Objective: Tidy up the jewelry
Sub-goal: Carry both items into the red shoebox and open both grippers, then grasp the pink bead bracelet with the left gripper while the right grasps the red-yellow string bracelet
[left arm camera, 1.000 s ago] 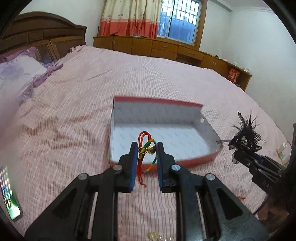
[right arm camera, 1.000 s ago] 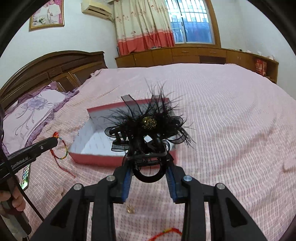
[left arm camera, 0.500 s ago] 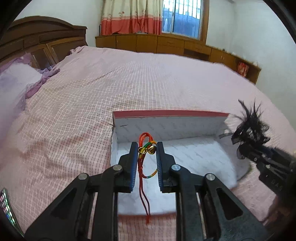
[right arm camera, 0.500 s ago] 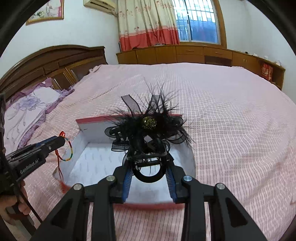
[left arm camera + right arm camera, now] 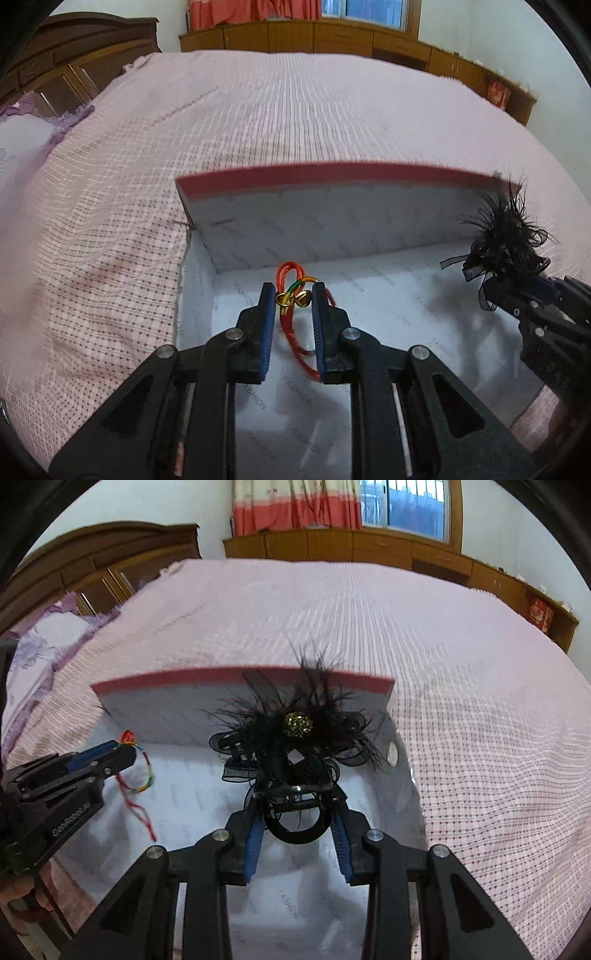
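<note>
While both grippers hang over the open box [image 5: 332, 225], each one carries its own piece of jewelry. The left gripper [image 5: 294, 295] is clenched on a red cord bracelet [image 5: 291, 325]: two small gold bells [image 5: 293, 298] and a green-yellow braided section sit pinched between the blue pads [image 5: 266, 332], a red loop stands above the fingertips, and the remaining cord trails down between the fingers toward the box floor. In the right wrist view the same bracelet [image 5: 138, 771] hangs from the left gripper [image 5: 123, 753] as a multicoloured ring with a red tail reaching down to the white lining; whether the tail touches the lining cannot be told.

The right gripper [image 5: 297, 812] is closed on a black feather hair clip [image 5: 295, 731] — its blue pads [image 5: 255, 842] press on the clip's round black handle and spring, while the feathers, ribbon loops and a gold beaded centre [image 5: 298, 725] stand up ahead of the fingertips. In the left wrist view the clip [image 5: 502, 243] and right gripper [image 5: 517, 288] appear over the box's right-hand side.

The box rests on a pink checked bedspread [image 5: 147, 166]. Its rim is red; its walls and floor are white with faint grey printing. The far wall stands upright beyond both grippers. The bracelet hangs near the box's far left corner, the clip nearer the far right corner, and the two items are well apart.

At the far edge of the bed stand a wooden headboard [image 5: 92, 554] and a low wooden cabinet [image 5: 332, 546] below a window.
</note>
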`<action>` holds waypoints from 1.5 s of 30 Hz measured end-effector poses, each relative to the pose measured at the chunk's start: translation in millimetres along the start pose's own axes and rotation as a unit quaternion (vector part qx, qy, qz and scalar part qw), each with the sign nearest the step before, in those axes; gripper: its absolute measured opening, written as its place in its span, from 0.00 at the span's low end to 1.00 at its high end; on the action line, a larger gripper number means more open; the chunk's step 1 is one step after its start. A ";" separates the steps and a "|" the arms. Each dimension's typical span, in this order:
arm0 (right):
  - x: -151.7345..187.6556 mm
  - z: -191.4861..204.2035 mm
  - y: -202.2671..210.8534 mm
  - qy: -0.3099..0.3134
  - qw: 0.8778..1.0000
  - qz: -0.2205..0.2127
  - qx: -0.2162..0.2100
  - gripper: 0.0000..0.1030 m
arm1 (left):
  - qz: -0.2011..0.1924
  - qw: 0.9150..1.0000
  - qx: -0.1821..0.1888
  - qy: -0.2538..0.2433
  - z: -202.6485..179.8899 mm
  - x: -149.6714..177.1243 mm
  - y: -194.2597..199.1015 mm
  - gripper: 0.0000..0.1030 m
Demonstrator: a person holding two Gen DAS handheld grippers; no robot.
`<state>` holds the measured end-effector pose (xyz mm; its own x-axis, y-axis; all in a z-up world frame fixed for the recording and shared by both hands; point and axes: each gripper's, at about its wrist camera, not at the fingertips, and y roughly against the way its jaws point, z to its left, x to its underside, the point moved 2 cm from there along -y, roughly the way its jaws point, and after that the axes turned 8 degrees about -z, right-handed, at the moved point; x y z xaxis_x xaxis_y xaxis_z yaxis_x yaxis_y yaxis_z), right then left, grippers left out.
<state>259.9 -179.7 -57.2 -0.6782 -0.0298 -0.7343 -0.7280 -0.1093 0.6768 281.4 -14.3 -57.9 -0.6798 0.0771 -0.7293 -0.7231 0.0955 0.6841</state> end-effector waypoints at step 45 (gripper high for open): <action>63.5 -24.5 147.9 -0.048 0.997 0.000 -0.068 0.48 | -0.019 0.998 0.056 -0.016 2.1 73.3 167.2 0.54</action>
<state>111.6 -222.1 -5.1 -0.6892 0.0645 -0.7217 -0.7122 -0.2437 0.6584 111.0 9.5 3.0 -0.6466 0.1031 -0.7559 -0.7290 0.2085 0.6520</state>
